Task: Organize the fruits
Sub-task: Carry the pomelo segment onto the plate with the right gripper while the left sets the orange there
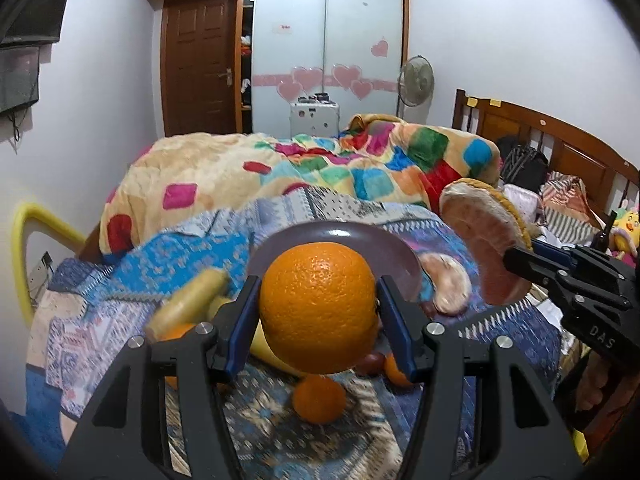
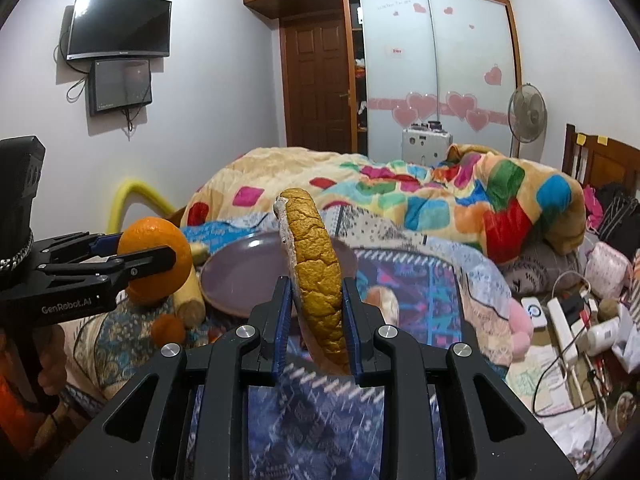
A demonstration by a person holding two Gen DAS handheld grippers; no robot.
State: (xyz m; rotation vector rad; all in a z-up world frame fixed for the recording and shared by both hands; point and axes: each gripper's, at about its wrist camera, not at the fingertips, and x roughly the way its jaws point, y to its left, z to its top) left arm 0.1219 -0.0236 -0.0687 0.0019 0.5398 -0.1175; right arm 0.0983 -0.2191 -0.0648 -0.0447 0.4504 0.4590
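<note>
Bare purple plate; left jaws around orange, right jaws around pomelo wedge.

Wrist views face wardrobe — share plate.

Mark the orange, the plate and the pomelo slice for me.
orange point(image 1: 318, 306), left wrist view, middle of its peel.
plate point(image 2: 248, 272), right wrist view, bare inner surface.
pomelo slice point(image 2: 320, 280), right wrist view, its yellow rind.

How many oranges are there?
4 that I can see: a big orange in the left gripper, one small orange below it, another to its right, another by the banana. More may be hidden.
</note>
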